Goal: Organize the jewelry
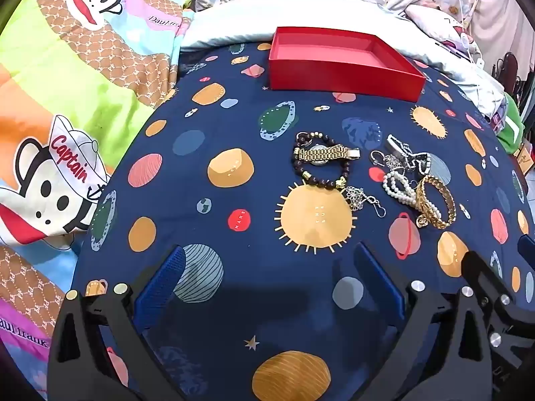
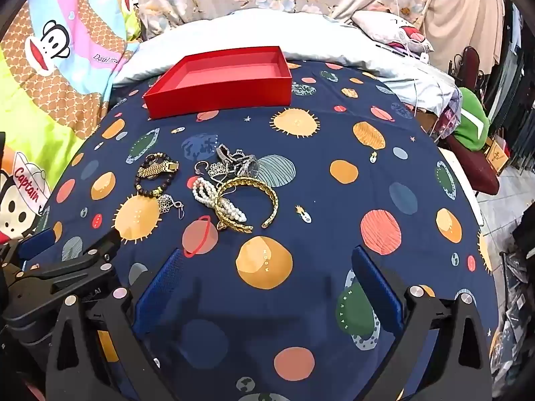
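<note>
Still at start: left gripper (image 1: 267, 270) and right gripper (image 2: 265, 272) spread wide, holding nothing; jewelry pile (image 2: 207, 187) on planet-print sheet (image 2: 334, 200), red box (image 2: 217, 80) empty behind; next, pick gold cuff bracelet (image 2: 247, 205)

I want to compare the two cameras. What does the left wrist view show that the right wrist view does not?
Only the left wrist view: the left gripper seen from behind, open.

Only the right wrist view: the right gripper seen from behind, open, and a dark red chair.

Both: the empty red box, the gold bangle, the pearl bracelet and the dark bead bracelet on the planet-print sheet.
</note>
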`<state>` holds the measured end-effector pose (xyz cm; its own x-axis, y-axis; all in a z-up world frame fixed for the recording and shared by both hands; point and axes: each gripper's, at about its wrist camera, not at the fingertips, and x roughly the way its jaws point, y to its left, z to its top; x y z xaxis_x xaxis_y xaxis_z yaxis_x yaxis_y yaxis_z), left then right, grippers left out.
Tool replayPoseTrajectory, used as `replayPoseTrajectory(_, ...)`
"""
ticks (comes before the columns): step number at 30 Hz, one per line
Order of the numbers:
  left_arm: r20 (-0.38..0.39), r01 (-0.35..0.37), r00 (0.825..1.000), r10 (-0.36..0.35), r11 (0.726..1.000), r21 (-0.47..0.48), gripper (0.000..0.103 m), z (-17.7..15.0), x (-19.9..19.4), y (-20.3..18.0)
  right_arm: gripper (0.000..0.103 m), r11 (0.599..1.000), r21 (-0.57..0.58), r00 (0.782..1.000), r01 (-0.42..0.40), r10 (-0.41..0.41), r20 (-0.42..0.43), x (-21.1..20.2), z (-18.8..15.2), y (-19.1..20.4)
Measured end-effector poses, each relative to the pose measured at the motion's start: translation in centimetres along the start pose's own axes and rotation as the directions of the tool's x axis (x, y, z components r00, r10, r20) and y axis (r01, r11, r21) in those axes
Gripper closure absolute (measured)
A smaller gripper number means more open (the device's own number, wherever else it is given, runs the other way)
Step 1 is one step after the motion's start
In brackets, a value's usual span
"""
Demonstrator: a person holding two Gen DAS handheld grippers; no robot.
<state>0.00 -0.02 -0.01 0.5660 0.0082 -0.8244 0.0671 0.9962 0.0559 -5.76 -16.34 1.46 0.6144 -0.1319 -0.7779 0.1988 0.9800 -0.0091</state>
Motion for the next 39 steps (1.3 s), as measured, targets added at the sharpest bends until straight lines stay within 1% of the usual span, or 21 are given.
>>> replayPoseTrajectory(3,0.007,-0.012,1.000,0.012,1.000,0.004,0.005,0.00,-0.06,-0.06,0.005,1.000,-0.005,1.000,-0.004,0.004,0.007,-0.28,-0.09,0.05)
replayPoseTrajectory(5,0.006,-0.007,1.000,0.007,1.000,0.009,0.005,0.13,-0.39,-0.05,0.005,1.000,-0.003,1.000,-0.002,0.002,0.003,-0.48,-0.31,0.31)
replayPoseTrajectory(7,0.004,-0.004,1.000,0.004,1.000,0.007,0.005,0.17,-0.57,0.00,0.005,1.000,0.006,1.000,-0.021,0.021,0.004,-0.51,-0.31,-0.33)
replayPoseTrajectory(10,0.007,0.004,1.000,-0.004,1.000,0.001,0.005,0.19,-0.85,0.54,0.005,1.000,0.004,1.000,-0.009,0.009,-0.002,-0.56,-0.03,0.18)
replayPoseTrajectory(15,0.012,0.008,1.000,-0.008,1.000,-0.003,0.005,0.23,-0.94,0.70,0.005,1.000,0.002,1.000,-0.011,0.011,0.006,-0.64,0.14,0.11)
replayPoseTrajectory(39,0.019,0.004,1.000,-0.004,1.000,0.006,0.005,0.18,-0.79,0.42,0.005,1.000,0.005,1.000,-0.012,0.012,0.020,-0.95,-0.08,0.31)
